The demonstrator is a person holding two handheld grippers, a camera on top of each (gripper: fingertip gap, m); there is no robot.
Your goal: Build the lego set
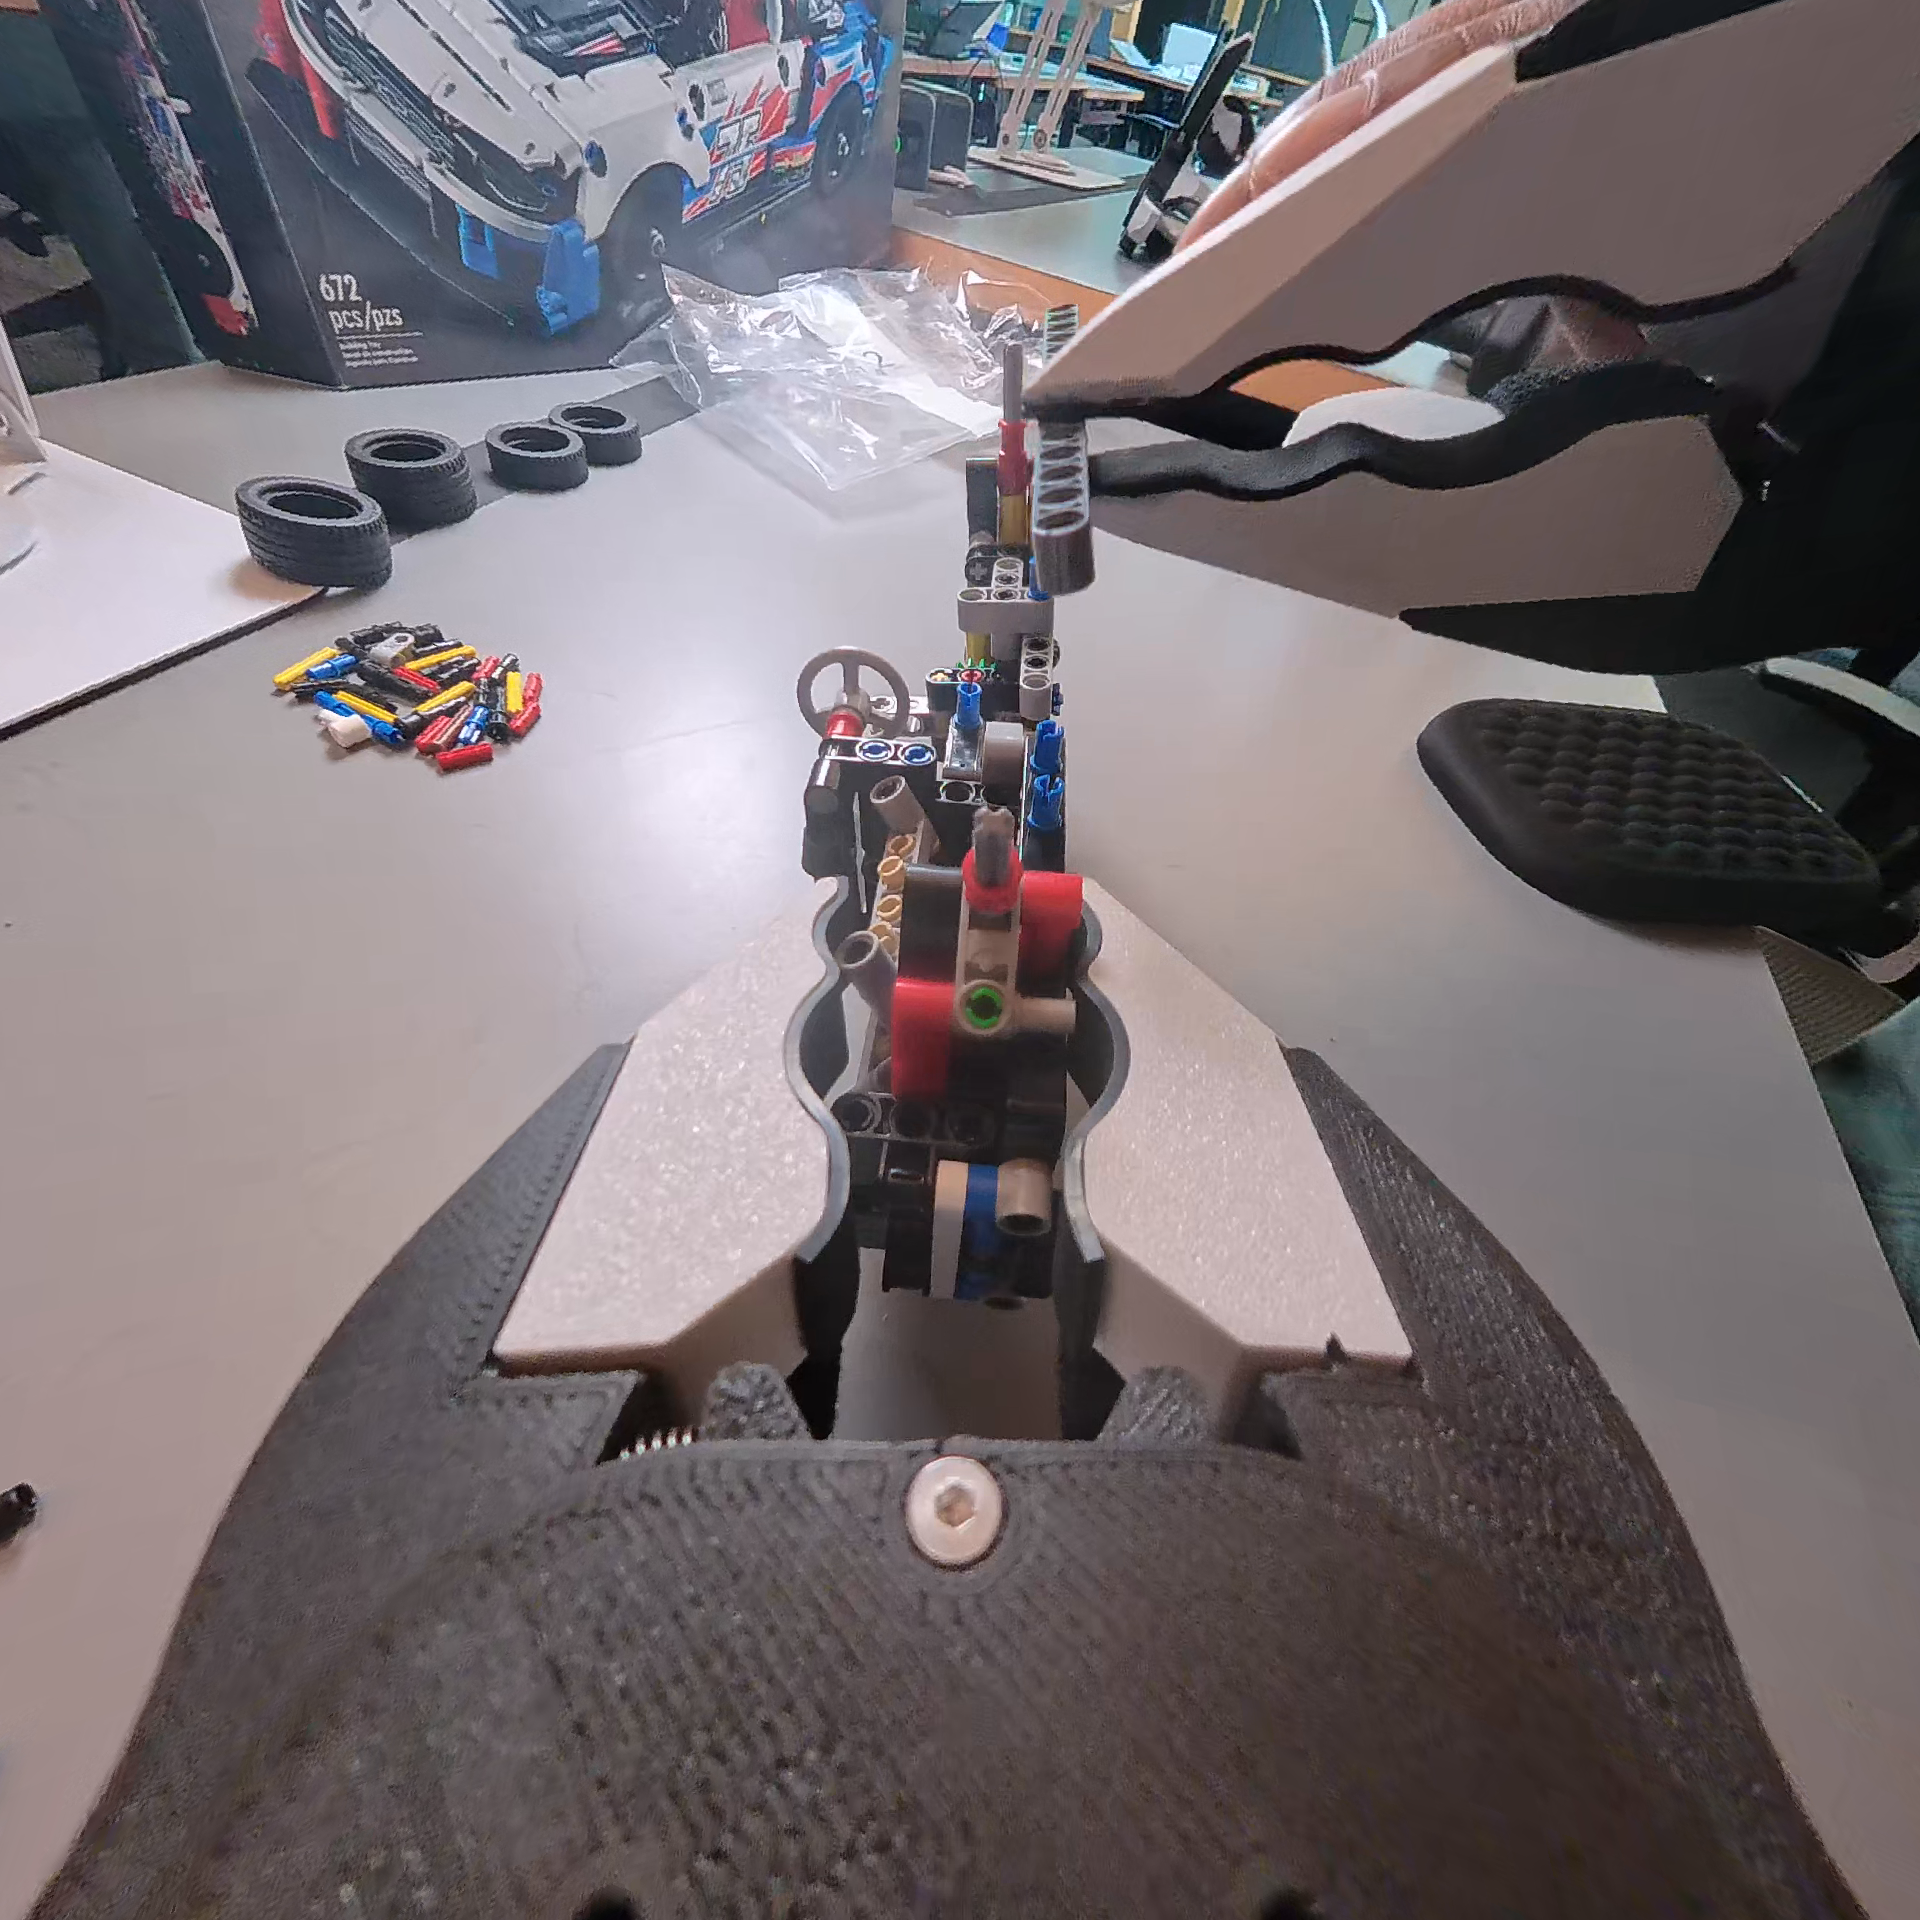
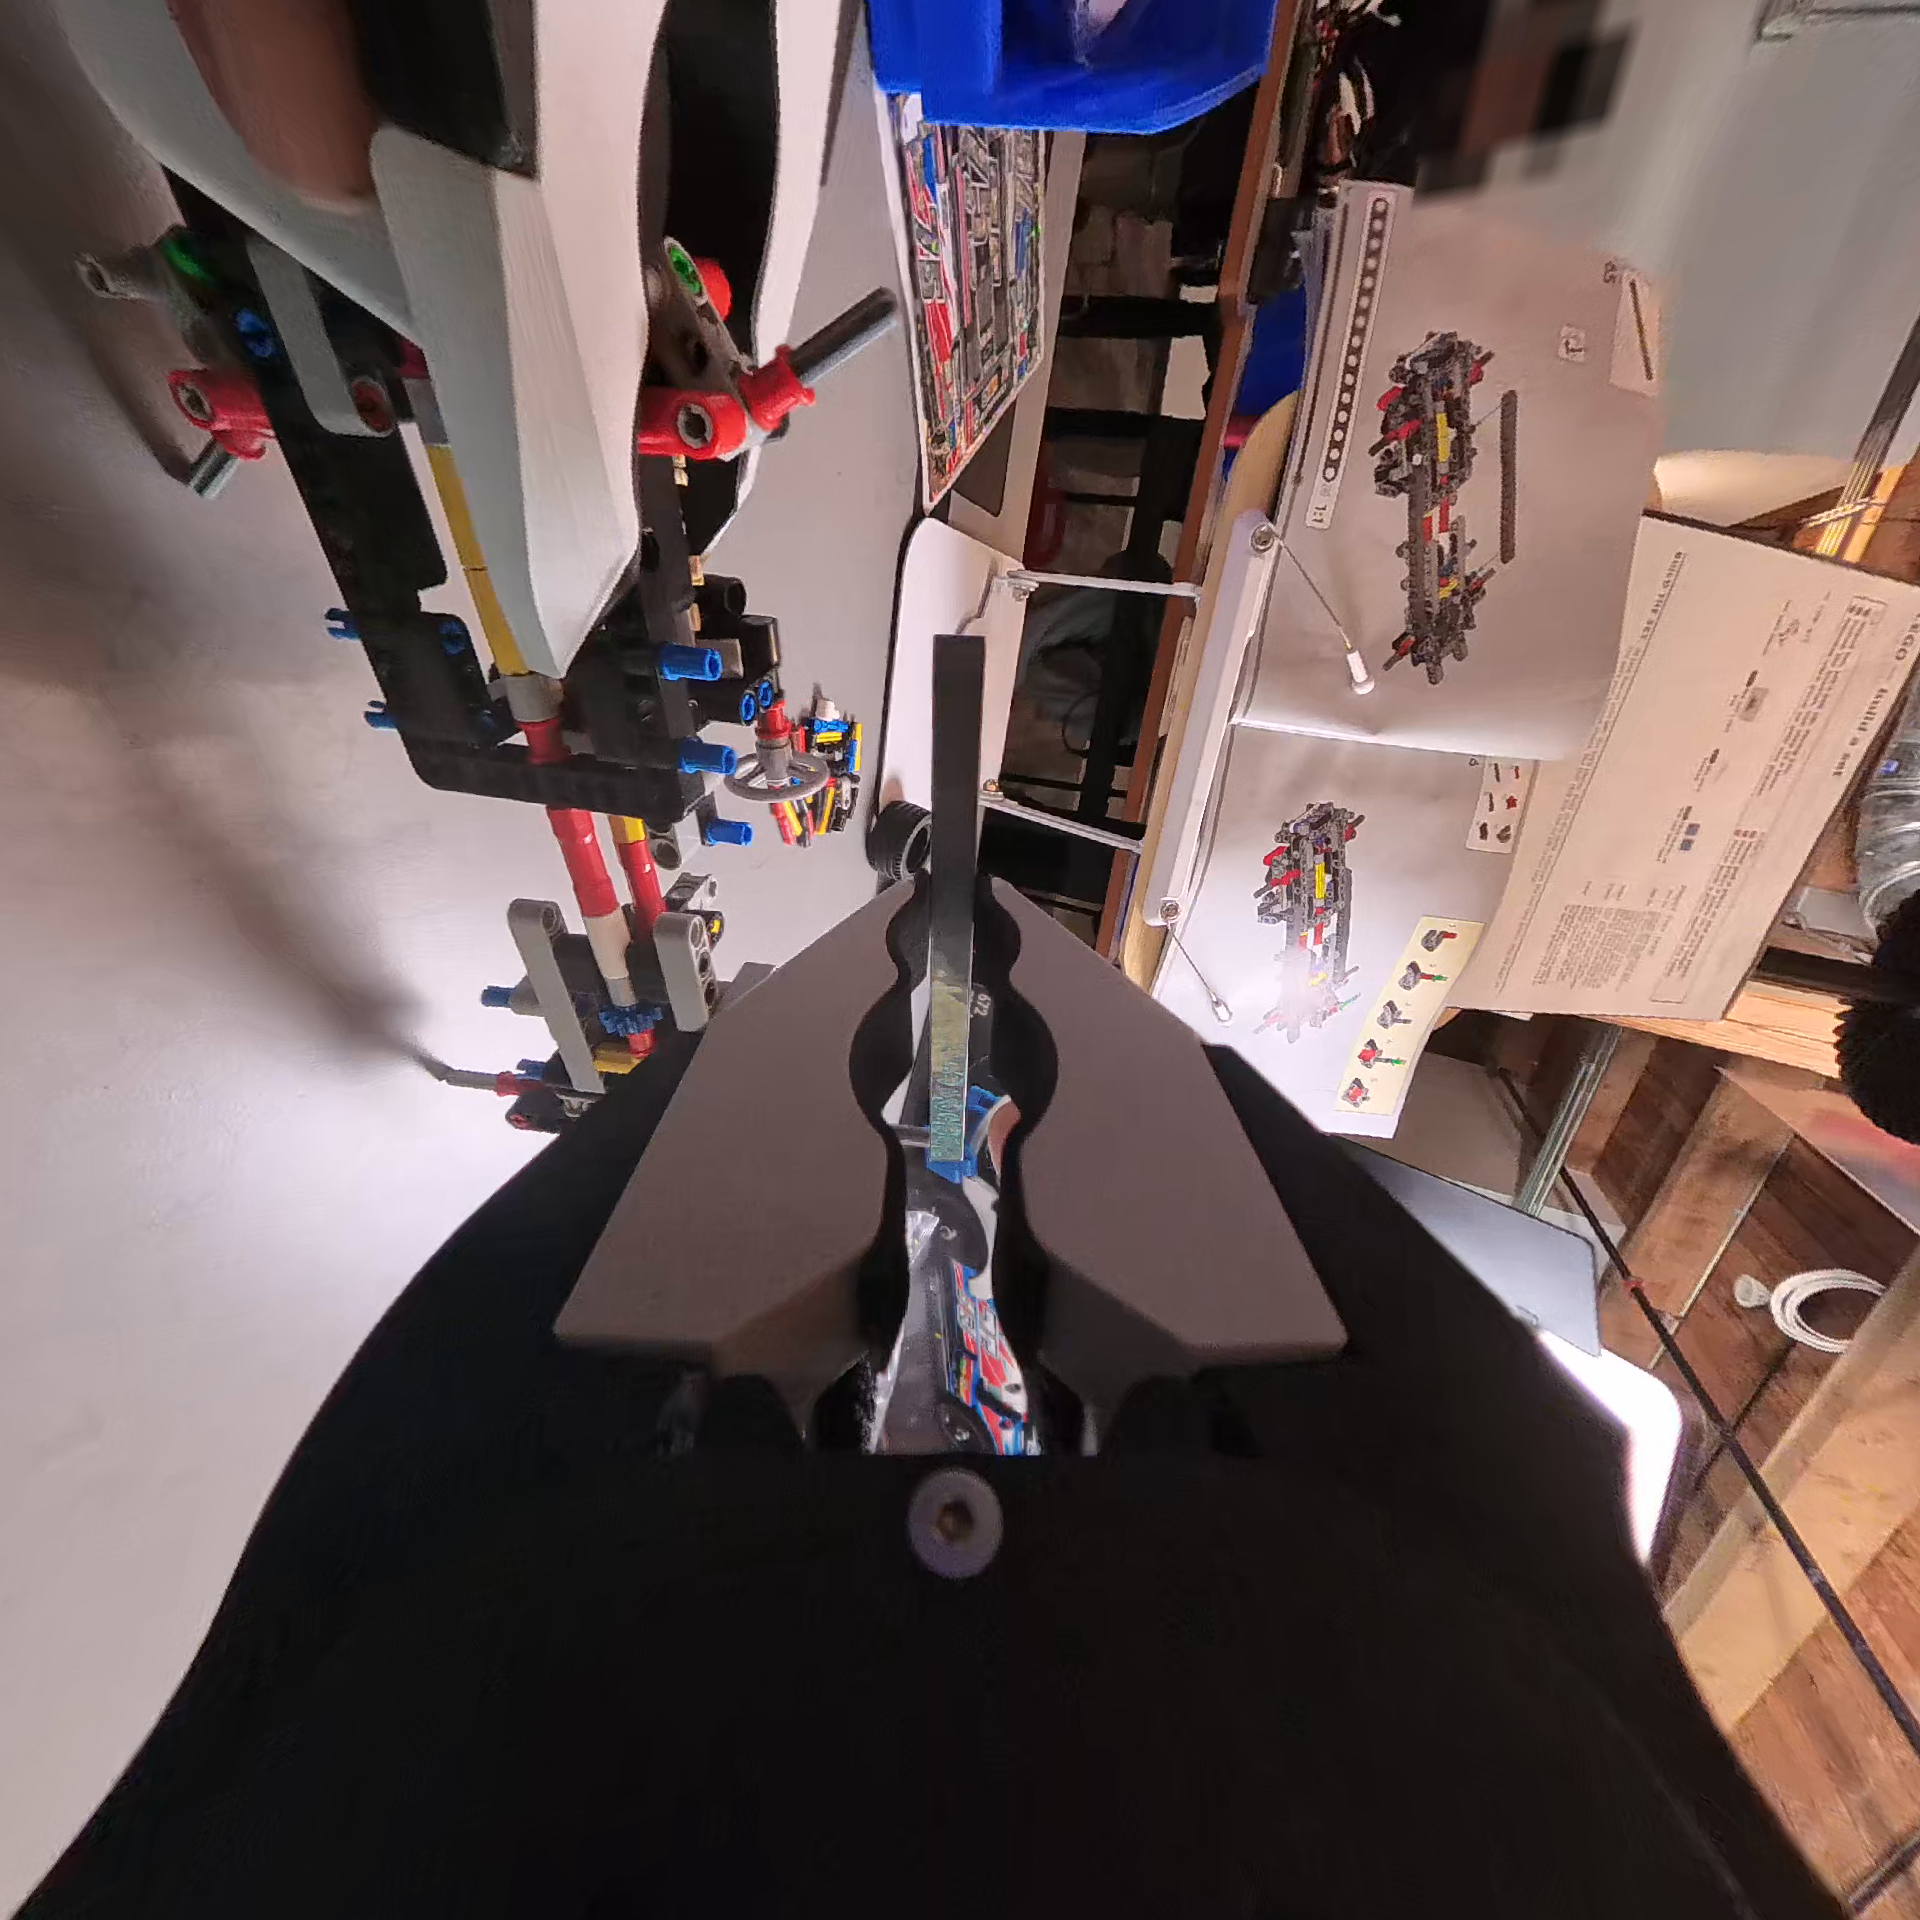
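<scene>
My left gripper (image 1: 956, 914) is shut on the near end of a long, partly built Lego chassis (image 1: 935, 748) of black, grey, red and blue parts with a small grey steering wheel (image 1: 847, 675). The chassis reaches away from me over the grey table (image 1: 520, 987). My right gripper (image 1: 1070, 436) comes in from the upper right, shut on a long black beam with holes (image 1: 1060, 509), held at the chassis's far end. In the right wrist view the beam (image 2: 956, 748) sticks forward from the right gripper (image 2: 951, 894). The chassis (image 2: 582, 727) and left gripper (image 2: 655, 582) lie to its left.
Several black tyres (image 1: 312, 530) and a pile of small coloured pins (image 1: 416, 696) lie at the left. The set's box (image 1: 468, 187) and clear bags (image 1: 831, 353) stand behind. A black armrest (image 1: 1652, 821) sits at the right edge. An open instruction booklet (image 2: 1455, 520) stands propped nearby. My right fingertips sit around 7 cm from my left ones.
</scene>
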